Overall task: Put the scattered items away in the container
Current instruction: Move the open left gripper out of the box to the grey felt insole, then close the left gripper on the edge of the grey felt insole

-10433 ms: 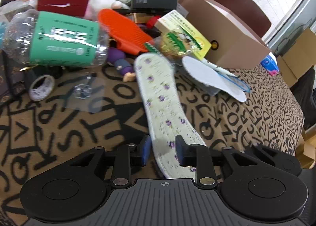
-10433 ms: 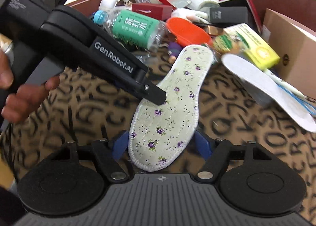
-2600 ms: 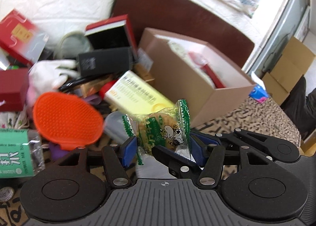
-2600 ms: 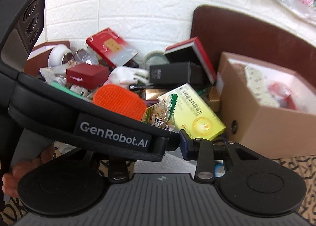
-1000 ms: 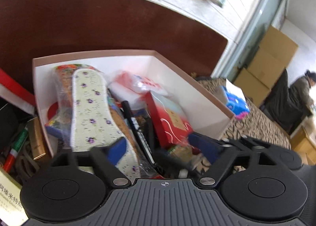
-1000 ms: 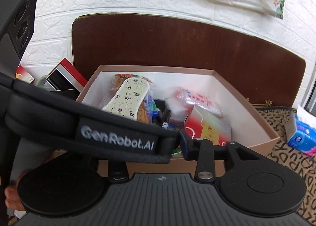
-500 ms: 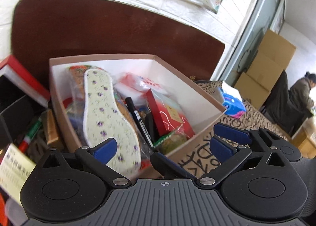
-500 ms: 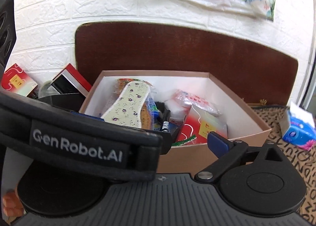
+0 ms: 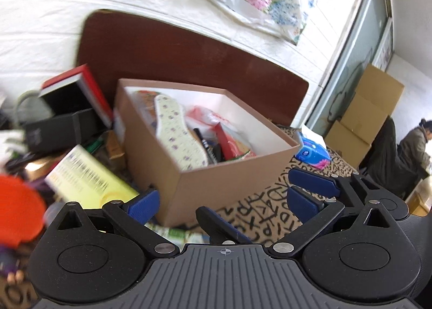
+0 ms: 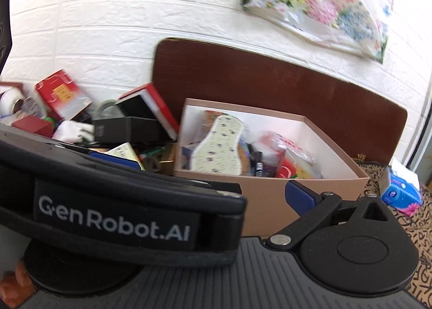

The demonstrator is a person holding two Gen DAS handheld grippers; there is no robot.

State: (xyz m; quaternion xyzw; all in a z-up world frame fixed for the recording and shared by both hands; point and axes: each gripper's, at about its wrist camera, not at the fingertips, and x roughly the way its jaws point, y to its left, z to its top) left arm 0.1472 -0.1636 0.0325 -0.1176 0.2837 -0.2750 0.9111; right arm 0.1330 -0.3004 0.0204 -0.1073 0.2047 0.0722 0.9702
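The brown cardboard box [image 9: 224,182] [image 10: 270,201] stands on the letter-print cloth, holding a floral insole [image 9: 178,131] [image 10: 218,147], a black marker, red packets and a snack pack. My left gripper [image 9: 222,201] hangs in front of the box's near corner, jaws wide open and empty. Its black body crosses the right wrist view and hides the left finger of my right gripper [image 10: 216,195]. That gripper is also open and empty, just right of the left one. A yellow carton [image 9: 86,179] and an orange brush [image 9: 19,206] lie left of the box.
A pile of black and red boxes [image 9: 59,128] [image 10: 129,125] lies left of the box, against a brown board [image 9: 189,58]. A blue tissue pack [image 9: 310,151] [image 10: 399,193] sits to the right. Stacked cartons [image 9: 370,120] and a seated person [image 9: 413,152] are far right.
Both grippers have drawn back from over the box and their jaws have spread wide. The snack pack stays in the box, and the pile on the left has come into view.
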